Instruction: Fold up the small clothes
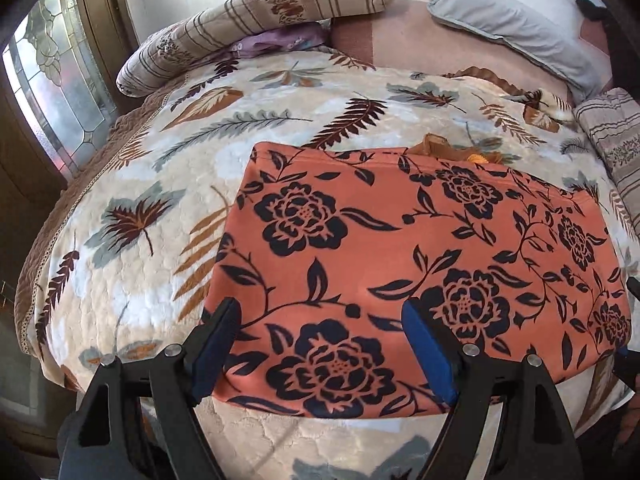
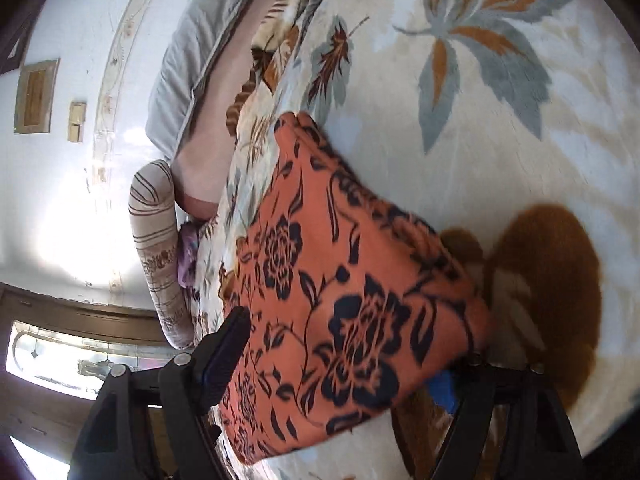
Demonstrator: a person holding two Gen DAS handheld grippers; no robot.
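The orange floral garment [image 1: 400,264] lies folded into a flat rectangle on the leaf-patterned blanket [image 1: 168,184] of the bed, near its front edge. The left gripper [image 1: 320,344] hangs above the near left part of the cloth, its jaws wide apart and holding nothing. In the right wrist view the right gripper [image 2: 340,364] is also wide open at a corner of the garment [image 2: 340,280], and its pads do not press on it. A grey pillow [image 1: 500,20] lies far right.

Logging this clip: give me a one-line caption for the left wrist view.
Open left hand-held gripper above a folded orange floral garment lying on a leaf-patterned bedspread.
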